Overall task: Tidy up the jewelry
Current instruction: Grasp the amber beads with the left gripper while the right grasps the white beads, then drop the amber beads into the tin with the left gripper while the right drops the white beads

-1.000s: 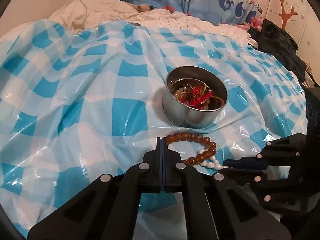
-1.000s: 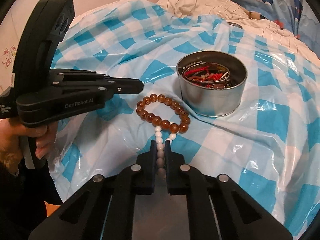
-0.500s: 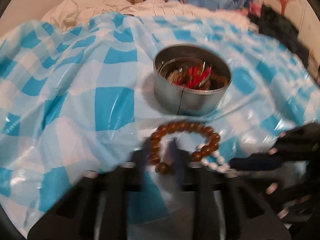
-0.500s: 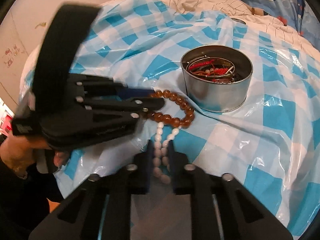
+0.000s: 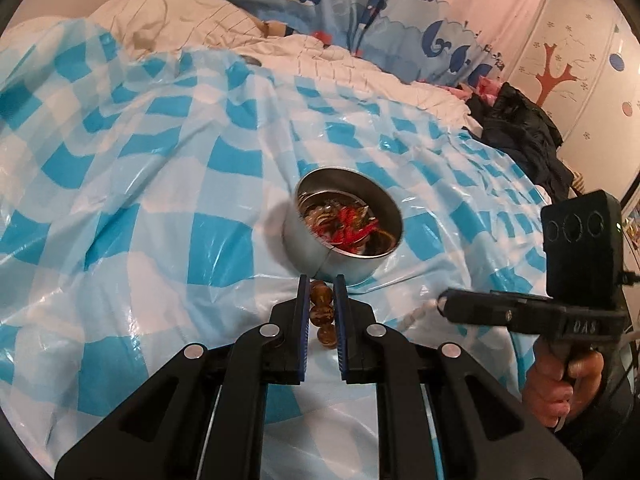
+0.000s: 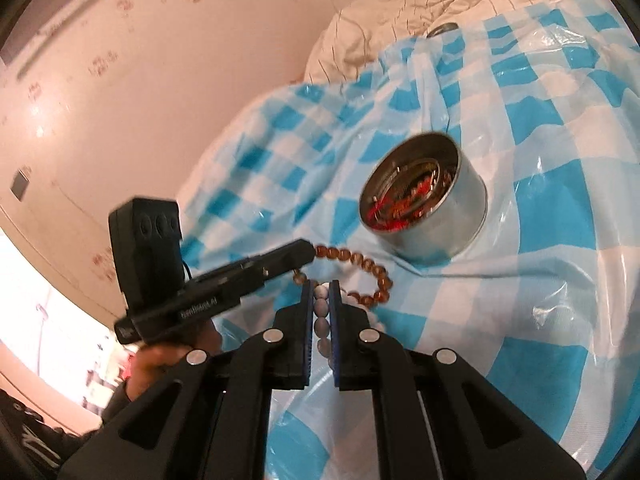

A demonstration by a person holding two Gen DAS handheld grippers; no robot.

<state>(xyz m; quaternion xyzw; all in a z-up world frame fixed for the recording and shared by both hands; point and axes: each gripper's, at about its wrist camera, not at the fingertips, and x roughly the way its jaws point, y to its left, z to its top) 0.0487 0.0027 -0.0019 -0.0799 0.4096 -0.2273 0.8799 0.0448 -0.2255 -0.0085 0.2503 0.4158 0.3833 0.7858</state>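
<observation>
Left gripper pinches the amber beads; right gripper pinches the white beads, both just beside the tin. The strands seem entangled: separate them slowly, keeping both grips firm.

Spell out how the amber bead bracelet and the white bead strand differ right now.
Colour: the amber bead bracelet is translucent brown; the white bead strand is pale and opaque.
Grip: the left gripper has its fingers shut on the amber bracelet; the right gripper clamps the white strand.
Shape: the amber bracelet shows as an open loop beside the tin; the white strand shows as a straight line.
Both are beaded and outside the tin.
</observation>
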